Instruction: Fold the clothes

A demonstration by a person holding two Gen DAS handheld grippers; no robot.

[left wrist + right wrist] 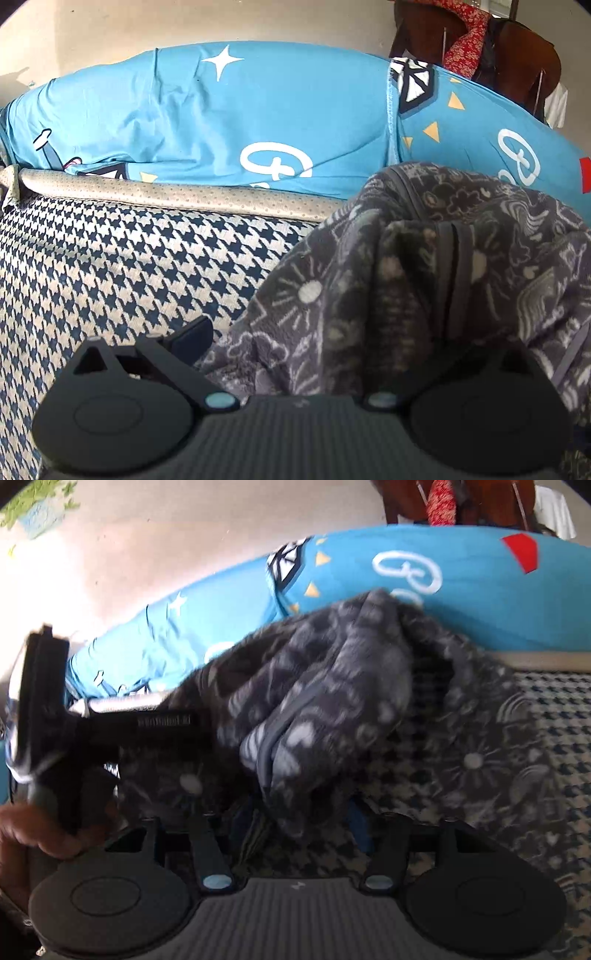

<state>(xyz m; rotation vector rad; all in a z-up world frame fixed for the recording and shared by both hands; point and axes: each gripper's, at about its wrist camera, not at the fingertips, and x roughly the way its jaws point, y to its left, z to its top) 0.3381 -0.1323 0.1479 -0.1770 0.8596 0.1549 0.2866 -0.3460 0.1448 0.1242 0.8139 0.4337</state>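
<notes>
Gripping or not is hard to settle for either tool. Seen from its own wrist camera, the left gripper (pixel 295 332) is showing only one dark fingertip (pixel 192 334), angled over the houndstooth cover; the other finger is buried under the grey fleece garment with pale flower and line print (pixel 424 266), so I cannot tell whether its jaws are clamping the cloth or standing apart. The right gripper (pixel 295 819) is sitting with its fingers set apart and a fold of that same fleece hanging down between them; whether the pads are pressing on it is lost in blur and shadow.

The garment is lying bunched on the navy and cream houndstooth bed cover (pixel 122 266), its far edge reaching toward the bright blue printed pillows (pixel 236 118) along the wall. It looks soft, thick and light, likely to sag and slump rather than hold a crease, and not slippery. I would judge the ribbed grey seam or zip band (pixel 269 749) a firm place to pinch, or else a hem corner.

In the right wrist view the left tool's body (pixel 48 709) and the person's hand (pixel 33 834) are cut off at the edge. Dark wooden furniture with a red patterned cloth (pixel 469 44) is only partly showing.
</notes>
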